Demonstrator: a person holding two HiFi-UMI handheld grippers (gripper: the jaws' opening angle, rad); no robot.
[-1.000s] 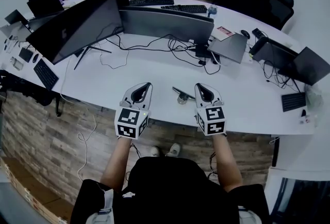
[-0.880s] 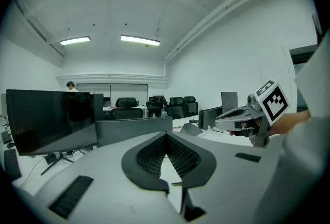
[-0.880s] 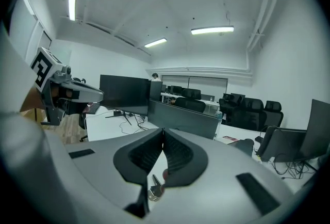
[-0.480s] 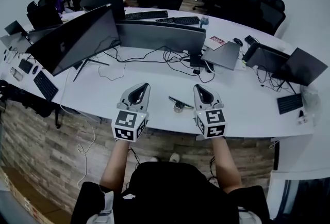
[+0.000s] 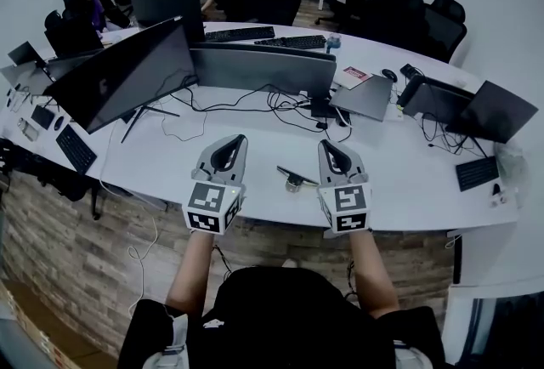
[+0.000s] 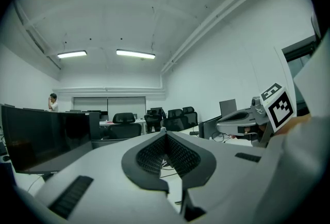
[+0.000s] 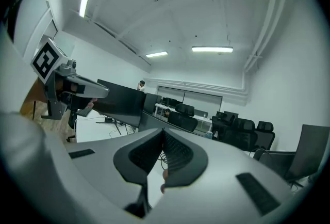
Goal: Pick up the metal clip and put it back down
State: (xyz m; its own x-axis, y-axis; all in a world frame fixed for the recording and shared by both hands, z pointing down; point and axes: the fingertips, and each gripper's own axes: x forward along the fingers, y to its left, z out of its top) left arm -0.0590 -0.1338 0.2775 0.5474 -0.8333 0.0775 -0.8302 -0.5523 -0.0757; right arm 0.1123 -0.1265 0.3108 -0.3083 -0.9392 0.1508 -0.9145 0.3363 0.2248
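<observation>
**Parked beside the metal clip (image 5: 295, 180)**

Holding left gripper (image 5: 238, 141) and right gripper (image 5: 326, 144) at the near edge of the surface (image 5: 399, 180), fingers (image 6: 150, 156) of each pressed together on nothing. Leaving the metal clip lying between the two, nearer the right fingers. Likely flanking it for an easy reach.

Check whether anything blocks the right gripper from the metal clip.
Nothing visible does. The metal clip lies on the desk just left of the right gripper, with only open tabletop between them.
</observation>
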